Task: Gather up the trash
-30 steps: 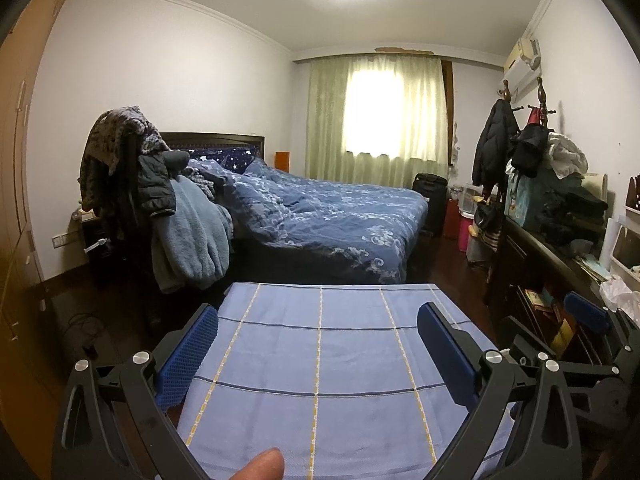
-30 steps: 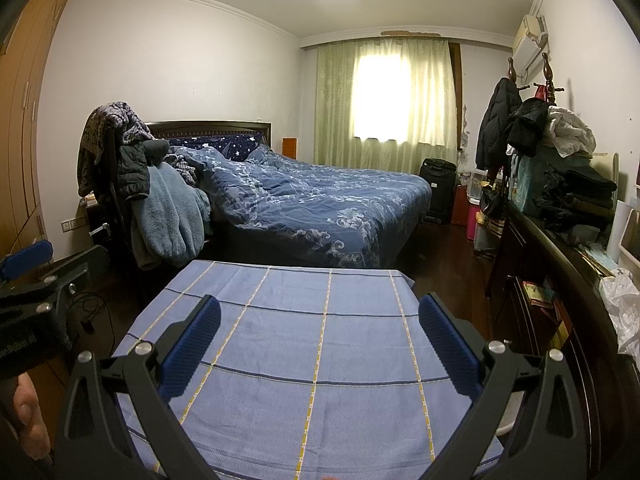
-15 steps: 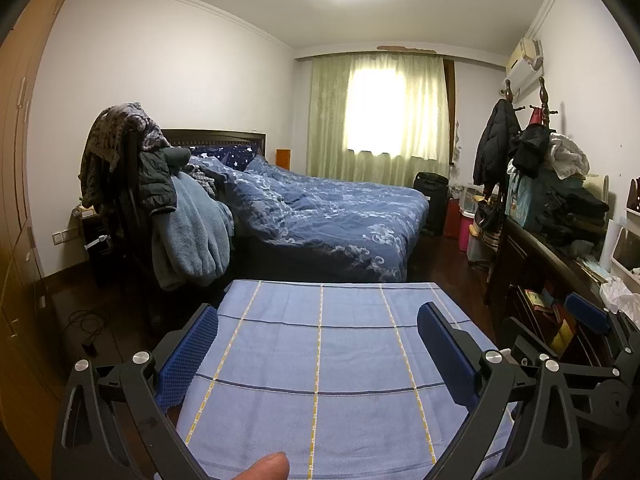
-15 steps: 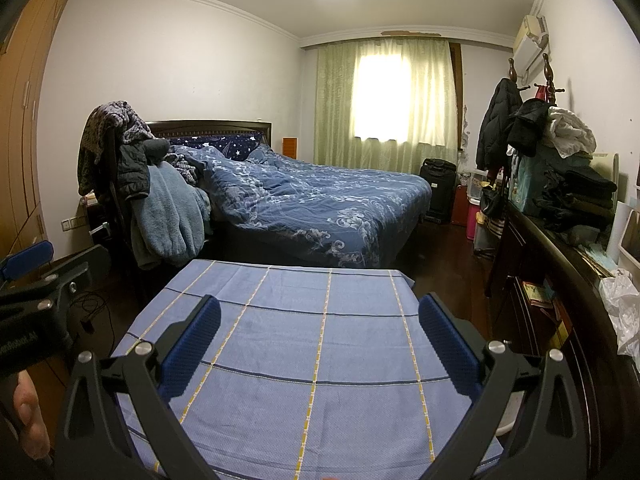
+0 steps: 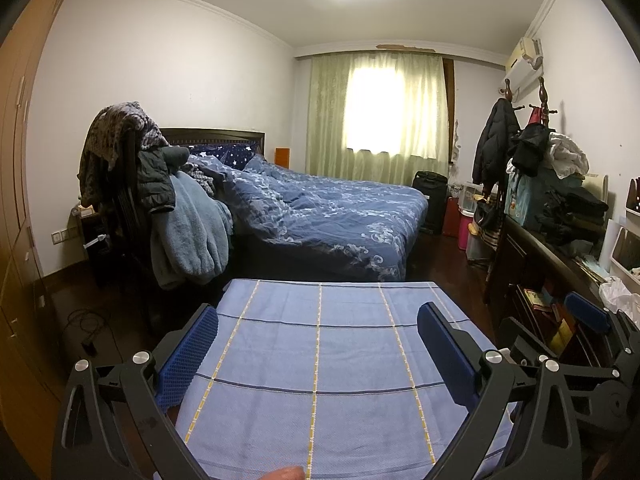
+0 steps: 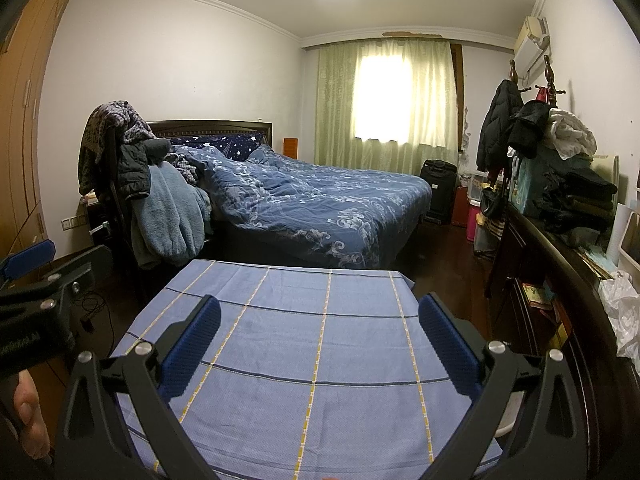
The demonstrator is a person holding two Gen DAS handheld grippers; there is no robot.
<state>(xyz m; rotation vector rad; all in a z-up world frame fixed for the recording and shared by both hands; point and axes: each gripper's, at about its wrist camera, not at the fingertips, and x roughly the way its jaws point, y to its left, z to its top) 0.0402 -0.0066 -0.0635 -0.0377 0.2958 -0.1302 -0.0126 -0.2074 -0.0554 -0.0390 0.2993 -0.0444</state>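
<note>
nothing had shifted since a second before: both tongs kept hovering above the table (image 5: 320,360), which was covered in a blue checked cloth. left tongs (image 5: 318,354) were spread wide and held nothing; right tongs (image 6: 320,346) were likewise spread and empty. no trash lay on the cloth. a white crumpled bag (image 6: 622,312) sat on the dresser (image 6: 560,264) to the right, well apart from both. the bed (image 6: 320,208) stood beyond.

Left black two-finger tongs with blue ribbed pads (image 5: 318,354): spread wide, nothing between the pads, held level, pointing forward.
Right black two-finger tongs with blue ribbed pads (image 6: 320,342): spread wide, nothing gripped, level beside the left.
Left hand (image 6: 28,410): wrapped round its handle.
</note>
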